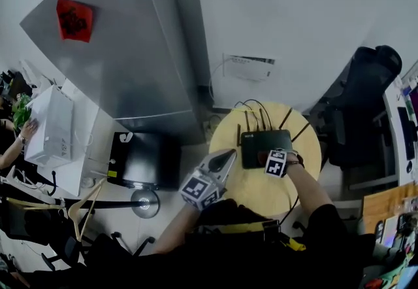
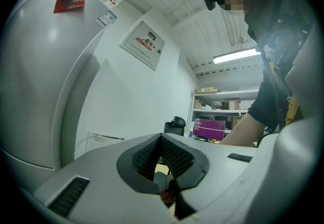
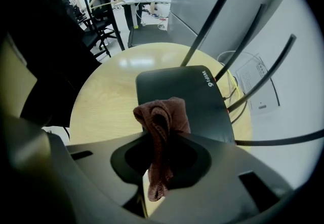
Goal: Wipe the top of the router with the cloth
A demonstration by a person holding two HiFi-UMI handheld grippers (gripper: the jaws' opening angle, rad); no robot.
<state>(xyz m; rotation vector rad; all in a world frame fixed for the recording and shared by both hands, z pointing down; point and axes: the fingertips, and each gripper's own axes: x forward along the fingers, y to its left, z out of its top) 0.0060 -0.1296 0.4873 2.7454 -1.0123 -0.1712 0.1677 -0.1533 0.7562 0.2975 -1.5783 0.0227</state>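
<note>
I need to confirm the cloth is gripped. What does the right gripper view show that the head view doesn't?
Right gripper view only: the brown cloth clamped in the right hand-held gripper. Head view only: the left hand-held gripper and the black office chair. Both: the black router on the round wooden table.

In the right gripper view the cloth point(image 3: 163, 116) hides the router's point(image 3: 200, 99) near edge, and the antennas' point(image 3: 210, 21) tips are cut off. In the head view the right gripper point(image 1: 282, 159) covers the cloth.
</note>
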